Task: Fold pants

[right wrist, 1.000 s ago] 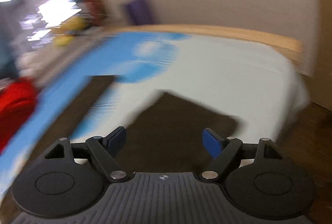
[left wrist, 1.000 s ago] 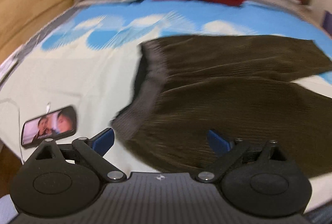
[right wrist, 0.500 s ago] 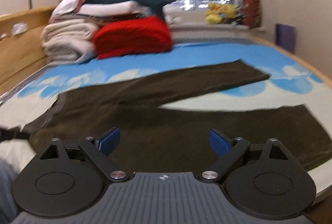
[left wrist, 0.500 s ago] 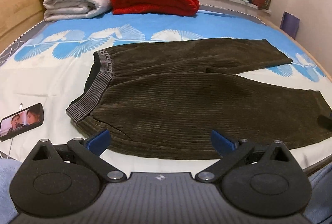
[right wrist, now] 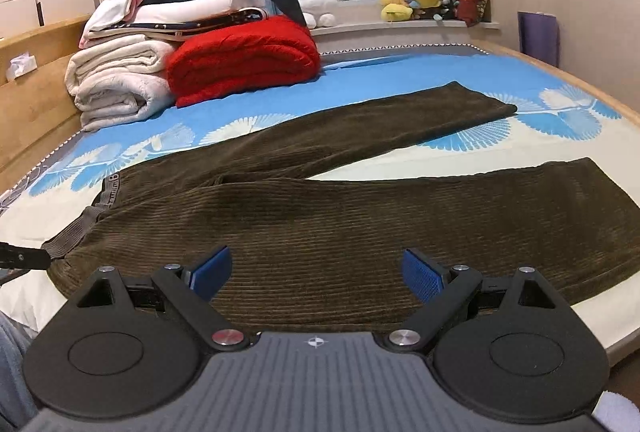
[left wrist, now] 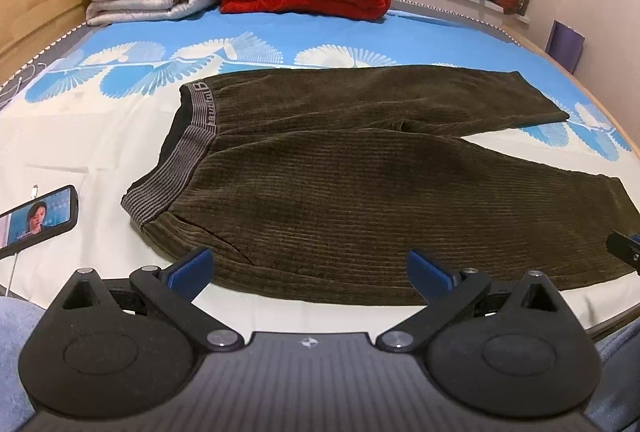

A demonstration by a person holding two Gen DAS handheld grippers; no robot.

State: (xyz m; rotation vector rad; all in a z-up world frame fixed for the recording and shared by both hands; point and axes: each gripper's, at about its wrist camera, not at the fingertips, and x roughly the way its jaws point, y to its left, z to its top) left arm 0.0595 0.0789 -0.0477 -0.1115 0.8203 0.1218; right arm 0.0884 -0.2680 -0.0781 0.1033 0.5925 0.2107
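Both grippers, left point(left wrist: 308, 270) & right point(right wrist: 316, 272), gaping, nothing held: pinch pants point(left wrist: 360, 183) near edge — left by waistband point(left wrist: 188, 155), right by cuff — lift evenly

Right tool point(right wrist: 316, 274) gapes empty above flat brown pants point(right wrist: 360, 216).

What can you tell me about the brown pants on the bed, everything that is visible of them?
The brown pants look like ribbed corduroy, dark olive-brown, with a grey striped elastic waistband that bears lettering. They lie flat and unfolded on the blue and white bed sheet, waistband to the left, the two legs spread apart in a V toward the right. The far leg ends on the blue part. Nothing grips them; both open grippers are near their front edge.
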